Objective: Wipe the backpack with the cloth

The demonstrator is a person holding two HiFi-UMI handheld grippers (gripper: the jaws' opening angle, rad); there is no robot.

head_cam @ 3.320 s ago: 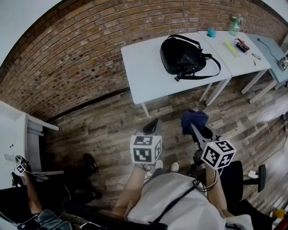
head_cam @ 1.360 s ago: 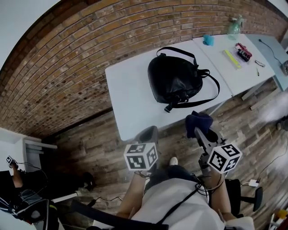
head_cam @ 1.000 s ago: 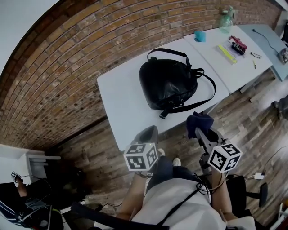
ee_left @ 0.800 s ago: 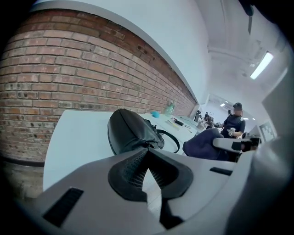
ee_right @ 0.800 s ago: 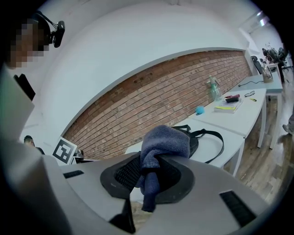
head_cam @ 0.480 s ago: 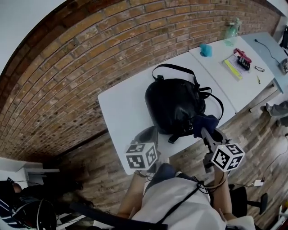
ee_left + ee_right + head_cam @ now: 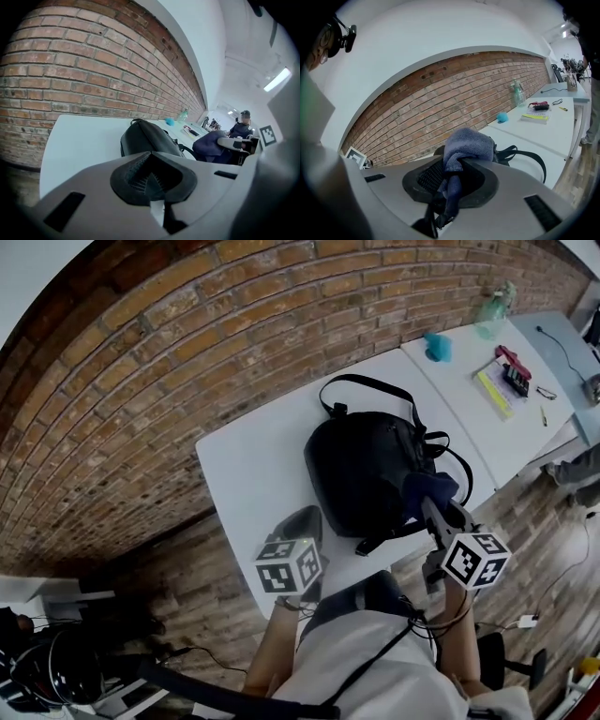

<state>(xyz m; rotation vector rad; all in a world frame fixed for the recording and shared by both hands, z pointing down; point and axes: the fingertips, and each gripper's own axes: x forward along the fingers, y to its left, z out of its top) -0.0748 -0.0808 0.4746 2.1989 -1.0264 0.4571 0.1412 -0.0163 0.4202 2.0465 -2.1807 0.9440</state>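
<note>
The right gripper (image 7: 454,180) has its jaws closed firmly on a dark blue terry cloth (image 7: 466,145). The cloth is bunched up and sticks out in front of the jaw tips as a rounded lump. In the head view this lump is at the right side of the black rounded leather-look backpack (image 7: 370,470), just beside its straps. Whether the cloth touches the bag I cannot tell.

The backpack lies on the white rectangular table (image 7: 253,474), near the middle, in front of a red brick wall (image 7: 187,352).

The left gripper (image 7: 152,176) has its jaws together, with nothing between them. It hangs over the near edge of the table, to the left of the backpack and apart from it.
</note>
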